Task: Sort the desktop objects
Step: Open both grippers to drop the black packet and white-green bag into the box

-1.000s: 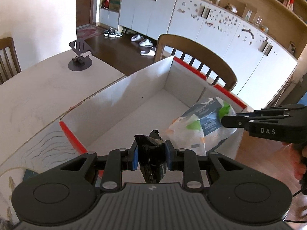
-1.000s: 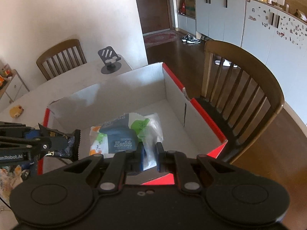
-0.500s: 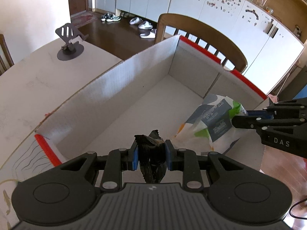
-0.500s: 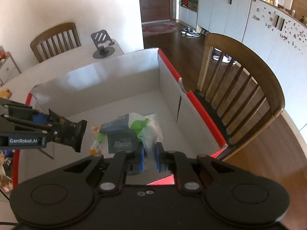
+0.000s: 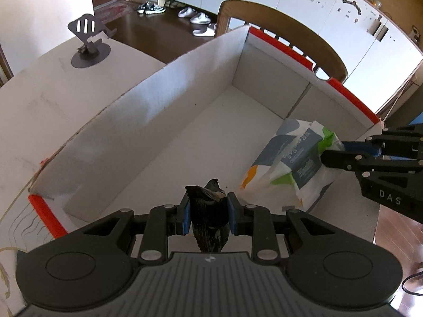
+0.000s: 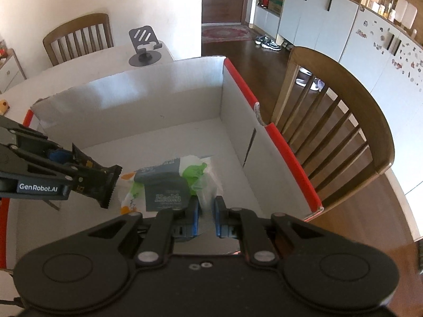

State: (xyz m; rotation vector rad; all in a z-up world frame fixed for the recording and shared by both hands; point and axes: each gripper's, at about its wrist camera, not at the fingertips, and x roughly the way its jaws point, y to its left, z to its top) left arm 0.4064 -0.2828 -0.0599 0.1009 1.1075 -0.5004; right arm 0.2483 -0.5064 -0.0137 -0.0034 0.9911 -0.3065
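Left gripper (image 5: 207, 212) clamps a black wrapper (image 5: 208, 219), right gripper (image 6: 205, 212) (pinching the tissue pack's (image 6: 169, 185) thin film) risks tearing it over the box (image 5: 158, 100).

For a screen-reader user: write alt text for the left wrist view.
The left hand-held gripper is shut on a crumpled black wrapper above an open white box with red edges. On the right, the right hand-held gripper holds a white, blue and green packet inside the box. A phone stand sits on the table behind.
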